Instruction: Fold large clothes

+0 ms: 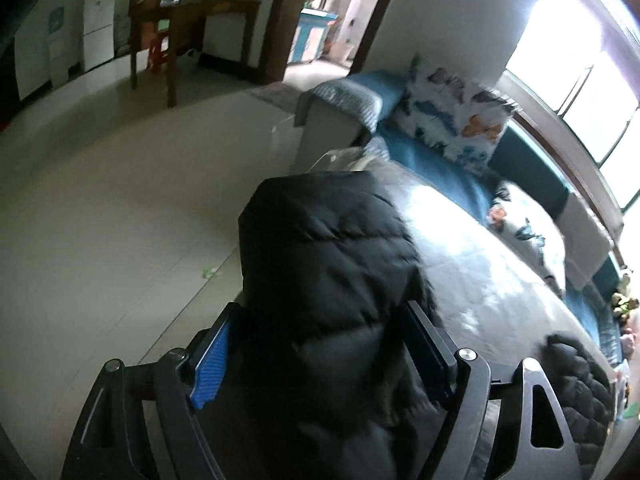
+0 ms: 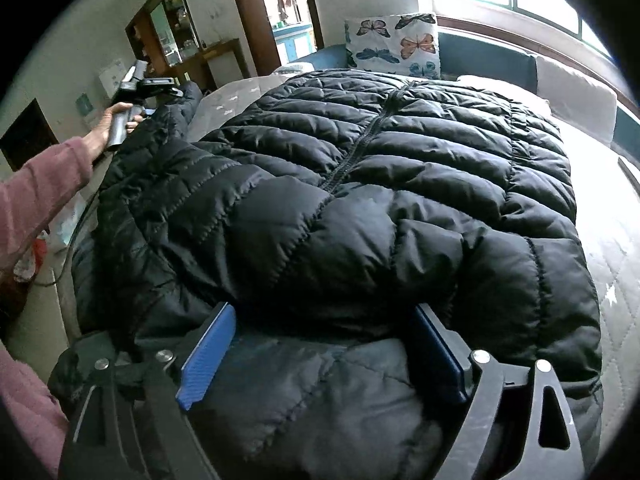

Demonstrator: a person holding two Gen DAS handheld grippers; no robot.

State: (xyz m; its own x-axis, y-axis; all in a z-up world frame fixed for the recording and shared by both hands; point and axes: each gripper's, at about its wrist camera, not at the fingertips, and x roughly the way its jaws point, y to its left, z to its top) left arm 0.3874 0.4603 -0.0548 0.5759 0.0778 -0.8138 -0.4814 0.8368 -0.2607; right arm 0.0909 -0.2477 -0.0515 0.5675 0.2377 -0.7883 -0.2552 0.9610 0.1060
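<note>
So right up close in the right wrist view, the right gripper (image 2: pixel 320 356) has its blue-padded fingers (image 2: pixel 206 360) spread wide, with a puffy bit of the black down jacket (image 2: pixel 360 184) bulging up between them, and I can't tell if the pads actually press on it. The jacket is spread out flat over the grey quilted bed (image 2: pixel 616 280), zipper running up the middle, covering most of the mattress. Off to the left edge, a hand (image 2: pixel 105 126) in a pink sleeve (image 2: pixel 36 196) holds the other tool out over the jacket's sleeve end, which hangs toward the bed's side. In the left wrist view, the left gripper (image 1: pixel 320 356) also has its fingers (image 1: pixel 210 360) wide apart with that black sleeve section lying between them, not visibly pinched; it's a bit blurry there. Beyond the jacket there's a butterfly pillow (image 2: pixel 394 46) leaning against a teal headboard (image 2: pixel 486 60), then a bright window behind. Farther left across the pale tile floor (image 1: pixel 100 200) sits a wooden desk (image 1: pixel 192 20) and an open doorway (image 1: pixel 320 20).
</note>
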